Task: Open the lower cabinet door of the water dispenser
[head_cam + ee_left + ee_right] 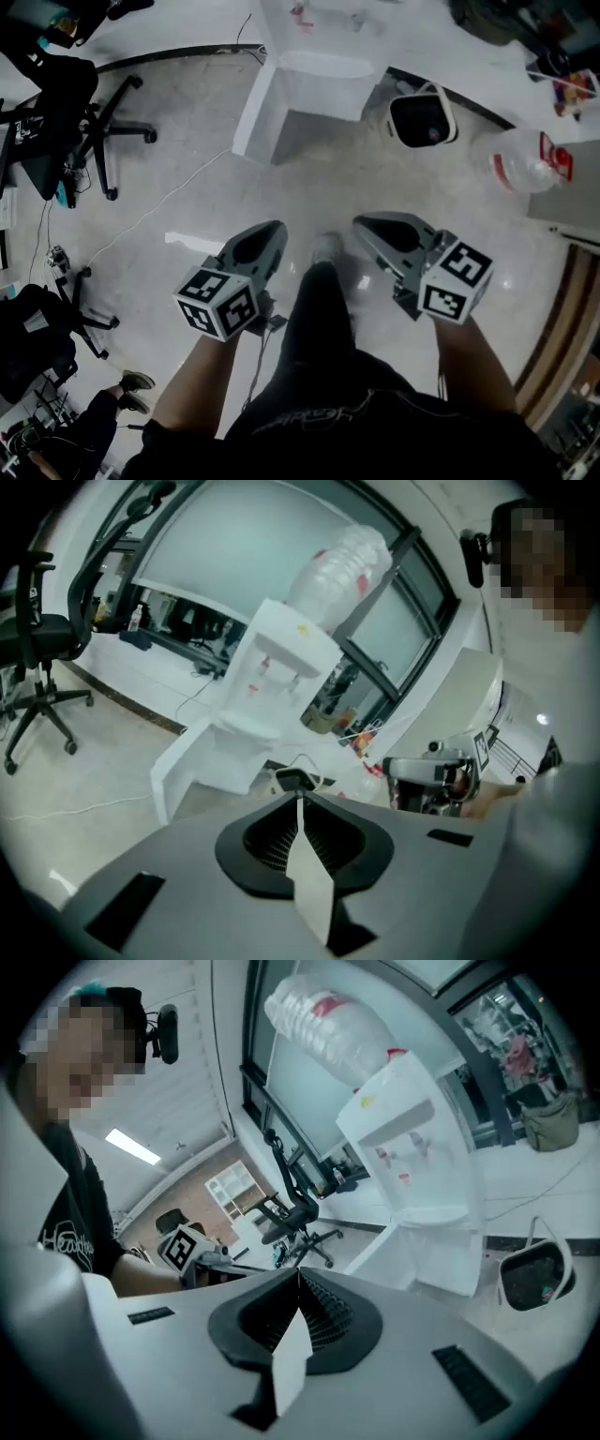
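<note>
Head view: looking steeply down onto a glossy pale stone floor (187, 169), streaked with bright reflections and crossed by a thin white cable (159, 202). At top centre, the white water dispenser (314, 80), seen from above, with its lower cabinet door (251, 112) swung wide to the left and the shadowed cabinet opening bare beside it. Just right of the dispenser, a white waste bin (422, 120) with a dark inside; further right, a clear water bottle (514, 161) with a red label on the floor. At far left, a black office chair (80, 112) on castors. Low in the frame, the left gripper (270, 231) and the right gripper (367, 225) held side by side above the floor, well apart from the dispenser, either side of a dark trouser leg (319, 319). Left gripper view: jaws closed flat together, nothing between them; beyond, the dispenser topped by a big inverted jug (337, 569), set against tall dark-framed windows (234, 546), with the open door reaching out toward the camera. Right gripper view: jaws likewise pressed together and empty; open door below the taps, bin at the right, white shelving (230, 1185) against a brick-coloured wall far behind
</note>
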